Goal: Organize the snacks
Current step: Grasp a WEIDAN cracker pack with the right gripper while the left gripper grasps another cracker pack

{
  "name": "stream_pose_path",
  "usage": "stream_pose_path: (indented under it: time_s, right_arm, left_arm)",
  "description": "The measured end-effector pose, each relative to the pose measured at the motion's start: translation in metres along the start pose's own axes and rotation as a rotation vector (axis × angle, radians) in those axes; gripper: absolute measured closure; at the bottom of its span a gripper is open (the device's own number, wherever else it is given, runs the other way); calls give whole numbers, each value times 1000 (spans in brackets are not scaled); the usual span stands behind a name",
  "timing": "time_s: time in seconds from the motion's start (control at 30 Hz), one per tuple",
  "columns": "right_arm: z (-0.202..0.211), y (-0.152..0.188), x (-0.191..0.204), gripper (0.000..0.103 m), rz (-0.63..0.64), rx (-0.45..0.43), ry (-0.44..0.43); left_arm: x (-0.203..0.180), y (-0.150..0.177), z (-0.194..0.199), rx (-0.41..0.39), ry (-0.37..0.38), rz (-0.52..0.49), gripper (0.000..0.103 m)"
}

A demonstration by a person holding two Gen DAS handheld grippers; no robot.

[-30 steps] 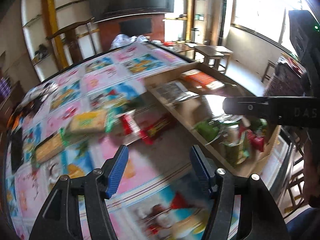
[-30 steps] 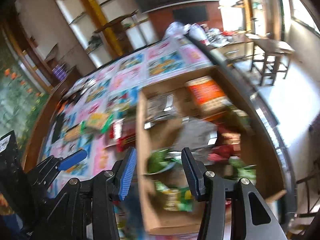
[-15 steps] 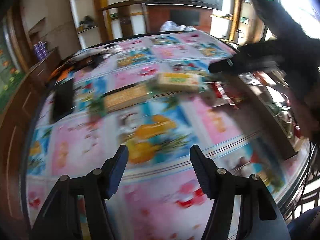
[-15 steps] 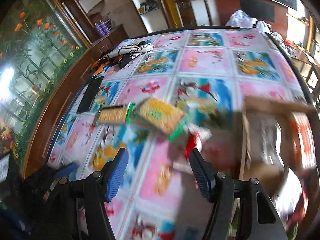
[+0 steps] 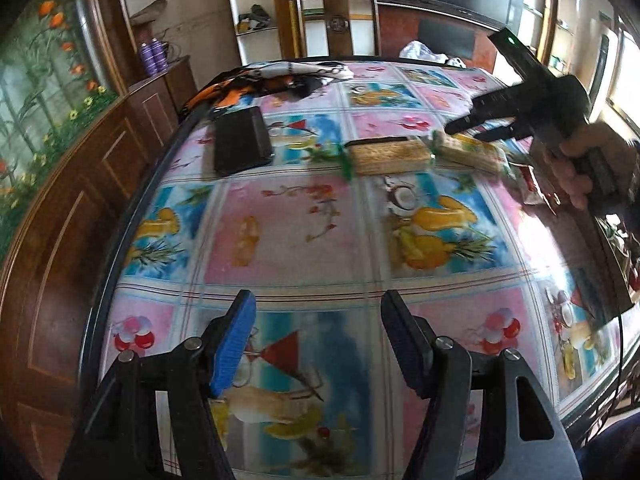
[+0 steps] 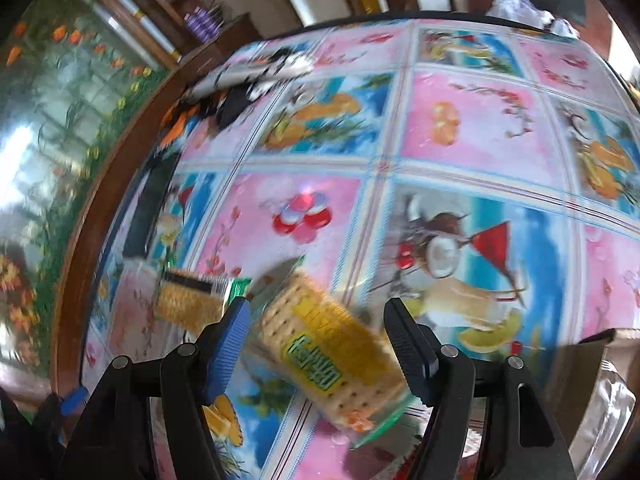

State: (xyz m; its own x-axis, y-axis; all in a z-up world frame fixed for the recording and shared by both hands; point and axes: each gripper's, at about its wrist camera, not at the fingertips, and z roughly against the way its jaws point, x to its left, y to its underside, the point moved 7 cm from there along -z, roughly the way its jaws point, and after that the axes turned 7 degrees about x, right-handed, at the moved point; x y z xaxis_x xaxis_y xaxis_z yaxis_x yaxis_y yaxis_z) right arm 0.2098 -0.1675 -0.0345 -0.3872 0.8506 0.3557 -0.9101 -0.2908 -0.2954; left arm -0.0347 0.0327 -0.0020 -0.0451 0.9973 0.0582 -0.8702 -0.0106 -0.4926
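Two cracker packs lie on the patterned tablecloth. The yellow-labelled cracker pack (image 6: 324, 344) sits between the open jaws of my right gripper (image 6: 318, 344), which hovers right over it. The second, plainer cracker pack (image 6: 188, 300) lies just left of it. In the left wrist view both packs show at the far side, the plainer cracker pack (image 5: 386, 156) and the yellow-labelled one (image 5: 468, 150), with the right gripper (image 5: 474, 128) over the latter. My left gripper (image 5: 318, 344) is open and empty above the near tablecloth.
A black flat case (image 5: 240, 144) lies at the table's left edge. Patterned cloth items (image 5: 280, 76) lie at the far edge. A red snack wrapper (image 5: 534, 184) lies by the right hand. The cardboard box corner (image 6: 592, 356) stands at the right.
Both grippers have swung left, away from the cardboard box. The right gripper has come down over the yellow-labelled cracker pack. The left gripper has pulled back toward the near table edge.
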Motion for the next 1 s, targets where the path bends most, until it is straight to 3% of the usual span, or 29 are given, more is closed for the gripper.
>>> stream_pose_path:
  time_s: [0.1, 0.2, 0.23, 0.3, 0.33, 0.47, 0.6, 0.7, 0.87, 1.0]
  right_arm:
    - [-11, 8, 14, 28, 96, 46, 49]
    - [-17, 20, 24, 29, 202, 61, 178]
    - [-18, 26, 28, 33, 230, 65, 218]
    - [-16, 36, 31, 52, 261, 62, 262]
    - [-15, 44, 32, 52, 262, 68, 268]
    - [-4, 75, 32, 53, 181, 67, 230]
    - [7, 117, 38, 53, 79, 65, 175]
    - [16, 147, 45, 52, 20, 60, 144]
    - [24, 181, 50, 52, -59, 58, 99]
    - [33, 195, 44, 52, -99, 47, 91]
  left_arm:
    - [4, -6, -3, 3, 4, -1, 38]
    - [2, -18, -7, 1, 22, -25, 35]
    - [0, -25, -8, -2, 36, -35, 35]
    - [-3, -40, -10, -5, 61, -62, 34]
    - [-4, -48, -11, -8, 71, -77, 34]
    - [-12, -100, -22, -29, 144, -141, 30]
    - [-24, -150, -51, 2, 212, -173, 30]
    - [-41, -179, -81, 56, 303, -192, 30]
    - [-60, -191, -139, 176, 372, -193, 30]
    - [-70, -177, -143, 228, 460, -215, 30]
